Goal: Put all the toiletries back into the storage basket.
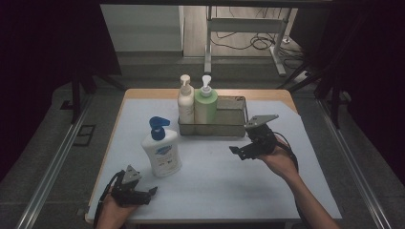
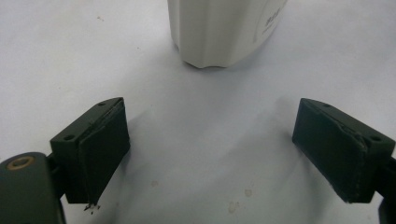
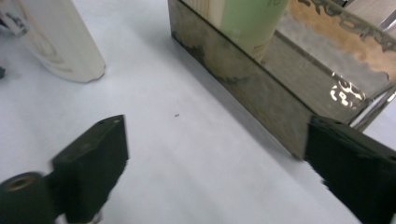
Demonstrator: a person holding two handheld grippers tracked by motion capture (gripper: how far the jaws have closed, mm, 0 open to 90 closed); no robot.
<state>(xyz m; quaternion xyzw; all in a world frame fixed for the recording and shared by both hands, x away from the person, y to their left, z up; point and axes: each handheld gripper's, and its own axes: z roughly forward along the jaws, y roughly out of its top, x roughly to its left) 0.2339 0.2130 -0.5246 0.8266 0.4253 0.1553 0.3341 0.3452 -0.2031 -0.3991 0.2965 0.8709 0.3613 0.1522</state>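
Two pump bottles, cream [image 1: 185, 102] and green [image 1: 206, 105], sit upright at the left end of the metal wire basket [image 1: 237, 128], at 12 o'clock on the tabletop [image 1: 224, 186]. The blue-pump soap bottle [image 1: 161, 150] stands outside it, upright, toward 8 o'clock from the basket.

Right tool [image 1: 247, 141]: jaws wide apart, nothing between them, just off the basket's front right, at 3 o'clock from the soap bottle. Its own view shows the basket's near wall [image 3: 261, 105] running between the jaws and the soap bottle's base [image 3: 65, 44] off at 10 o'clock.

Left tool [image 1: 145, 193]: released too, empty, low on the tabletop at 6 o'clock of the soap bottle; the bottle base [image 2: 219, 30] is dead ahead in its view, apart from the pads.

My read: soap bottle goes into the basket next. Left tool is better placed. Go straight in and grip the body across its narrow faces, below the shoulder. Lift clear of the basket rim before traversing. Drop into the free right half, and don't bump the green bottle.
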